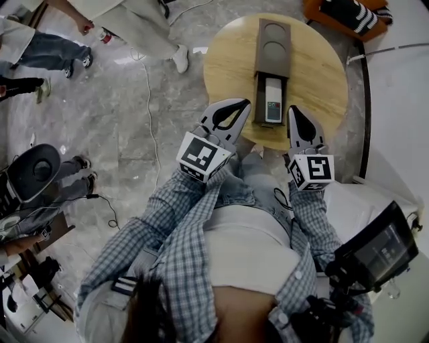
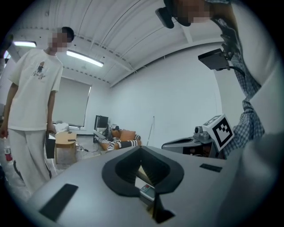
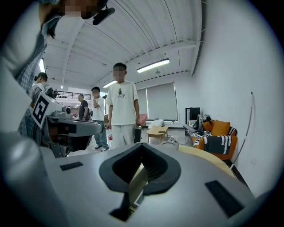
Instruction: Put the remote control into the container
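Observation:
A long dark grey container (image 1: 273, 41) lies on the round wooden table (image 1: 231, 57), with two round recesses in its far part. The white remote control (image 1: 273, 102), with a red button, rests in the container's dark near section. My left gripper (image 1: 240, 104) is shut and empty, its tips just left of the remote at the table's near edge. My right gripper (image 1: 293, 111) is also shut and empty, just right of the remote. In the left gripper view the remote (image 2: 147, 191) shows through the gap below the closed left gripper (image 2: 141, 150). The right gripper (image 3: 142, 146) shows closed jaws too.
Several people stand on the marble floor at the left (image 1: 144, 30), one close in the left gripper view (image 2: 31, 115). A cable (image 1: 151, 127) runs over the floor. An orange sofa with a striped blanket (image 1: 348, 17) is behind the table. A small wooden side table (image 3: 157, 131) stands farther off.

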Action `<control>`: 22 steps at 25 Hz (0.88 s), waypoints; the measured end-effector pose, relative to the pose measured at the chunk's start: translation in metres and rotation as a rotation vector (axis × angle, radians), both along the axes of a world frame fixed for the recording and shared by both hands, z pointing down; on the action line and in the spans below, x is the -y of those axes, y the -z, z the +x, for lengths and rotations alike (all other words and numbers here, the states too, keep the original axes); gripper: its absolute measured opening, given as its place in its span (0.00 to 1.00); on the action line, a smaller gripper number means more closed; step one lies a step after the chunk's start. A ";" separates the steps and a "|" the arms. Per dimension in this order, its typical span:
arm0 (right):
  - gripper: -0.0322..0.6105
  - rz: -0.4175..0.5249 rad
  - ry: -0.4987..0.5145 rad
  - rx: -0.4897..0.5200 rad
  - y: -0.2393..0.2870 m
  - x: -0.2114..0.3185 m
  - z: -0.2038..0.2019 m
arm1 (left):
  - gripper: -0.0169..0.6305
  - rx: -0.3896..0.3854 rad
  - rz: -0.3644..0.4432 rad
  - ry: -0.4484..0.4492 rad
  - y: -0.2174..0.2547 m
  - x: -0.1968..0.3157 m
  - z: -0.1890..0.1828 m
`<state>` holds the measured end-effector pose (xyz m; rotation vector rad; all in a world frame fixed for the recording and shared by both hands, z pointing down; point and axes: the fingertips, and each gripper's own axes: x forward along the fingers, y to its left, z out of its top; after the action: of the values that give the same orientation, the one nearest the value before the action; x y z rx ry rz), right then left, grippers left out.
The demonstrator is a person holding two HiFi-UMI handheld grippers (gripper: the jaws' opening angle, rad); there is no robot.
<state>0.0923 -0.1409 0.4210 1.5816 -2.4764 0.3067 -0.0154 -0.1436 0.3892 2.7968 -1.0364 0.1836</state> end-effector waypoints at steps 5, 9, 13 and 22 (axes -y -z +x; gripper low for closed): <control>0.06 0.033 0.021 0.002 0.007 0.005 0.008 | 0.04 0.021 0.025 -0.025 -0.001 0.002 0.018; 0.06 0.096 0.028 -0.013 0.019 -0.002 0.004 | 0.04 0.033 0.058 -0.039 0.008 -0.004 0.020; 0.06 0.149 -0.023 -0.024 0.040 -0.015 -0.016 | 0.04 0.018 0.053 -0.026 0.007 -0.011 -0.009; 0.06 0.246 -0.045 -0.099 0.079 -0.029 0.018 | 0.04 0.004 0.083 -0.070 0.018 -0.006 0.028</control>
<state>0.1106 -0.1116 0.3419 1.6986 -2.4825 -0.0736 0.0124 -0.1375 0.3709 2.9107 -0.9685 0.1575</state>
